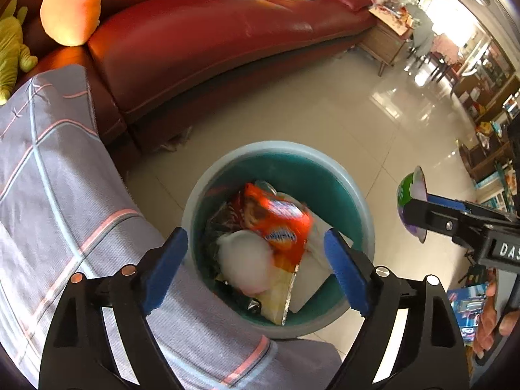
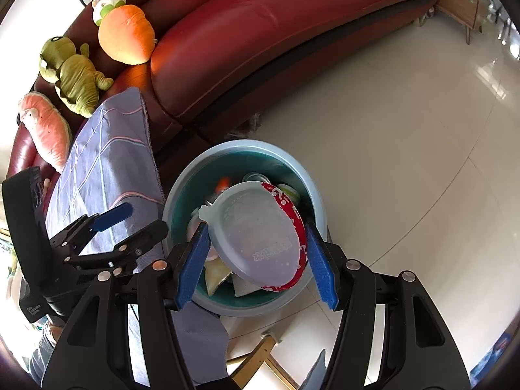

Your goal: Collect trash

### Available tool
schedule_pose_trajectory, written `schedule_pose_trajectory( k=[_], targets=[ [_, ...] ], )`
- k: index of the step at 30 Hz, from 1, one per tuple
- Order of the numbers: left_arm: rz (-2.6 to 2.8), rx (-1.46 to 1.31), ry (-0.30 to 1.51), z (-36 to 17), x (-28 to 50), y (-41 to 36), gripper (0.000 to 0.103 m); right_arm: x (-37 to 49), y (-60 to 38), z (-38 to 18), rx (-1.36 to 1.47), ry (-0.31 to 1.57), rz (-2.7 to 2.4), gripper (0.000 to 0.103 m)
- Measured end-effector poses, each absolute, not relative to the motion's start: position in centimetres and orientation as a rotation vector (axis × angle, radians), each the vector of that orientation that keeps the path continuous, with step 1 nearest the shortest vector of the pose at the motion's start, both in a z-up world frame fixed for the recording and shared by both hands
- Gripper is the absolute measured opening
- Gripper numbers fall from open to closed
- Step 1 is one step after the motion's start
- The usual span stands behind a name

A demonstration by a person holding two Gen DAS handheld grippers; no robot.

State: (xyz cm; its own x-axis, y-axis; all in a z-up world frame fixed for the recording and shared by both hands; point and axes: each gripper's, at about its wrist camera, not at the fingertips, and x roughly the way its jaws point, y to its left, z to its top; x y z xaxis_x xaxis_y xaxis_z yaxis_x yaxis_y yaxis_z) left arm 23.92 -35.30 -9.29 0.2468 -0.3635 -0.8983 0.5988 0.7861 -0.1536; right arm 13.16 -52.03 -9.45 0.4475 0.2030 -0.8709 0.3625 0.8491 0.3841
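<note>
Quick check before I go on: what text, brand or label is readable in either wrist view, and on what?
"DAS": white letters on the right gripper body, cut off at the frame edge.
Blue oval logo on the orange snack bag in the bin: too blurred to read.
Red print on the lidded bowl held by the right gripper: unreadable.
Small white print on the left gripper body: too small.

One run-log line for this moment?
left gripper: open, empty, over trash bin | right gripper: shut on lidded bowl, above bin

red sofa [image 2: 260, 42] bearing plush toys [image 2: 126, 34], checked cloth [image 1: 58, 169]
</note>
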Motion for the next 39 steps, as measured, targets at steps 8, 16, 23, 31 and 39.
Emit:
schedule_pose_trajectory(
  k=[8,16,23,31,39],
  targets=[
    [-0.634,0.221,1.142,-8.3,22.7,-32.7,0.093,13.3,-50.4,-8.5,0.551,1.114,-0.077,0.057],
    [-0.591,0.190,1.117,-6.8,20.7,-30.0,0.097,12.9,-48.5,-7.7,0.509,1.111,-0.045,0.057],
    [-0.560,0.177,1.118,-6.6,19.7,-27.8,0.097,13.1,-46.4,-8.0,0.495,1.132,-0.012,0.057],
    [-0.541,0.158,1.119,-6.6,19.5,-26.4,0.097,13.2,-45.0,-8.4,0.467,1.151,0.000,0.057],
    [-0.516,0.146,1.126,-7.0,19.3,-25.4,0.097,13.7,-44.6,-8.7,0.465,1.162,0.008,0.071]
  ],
)
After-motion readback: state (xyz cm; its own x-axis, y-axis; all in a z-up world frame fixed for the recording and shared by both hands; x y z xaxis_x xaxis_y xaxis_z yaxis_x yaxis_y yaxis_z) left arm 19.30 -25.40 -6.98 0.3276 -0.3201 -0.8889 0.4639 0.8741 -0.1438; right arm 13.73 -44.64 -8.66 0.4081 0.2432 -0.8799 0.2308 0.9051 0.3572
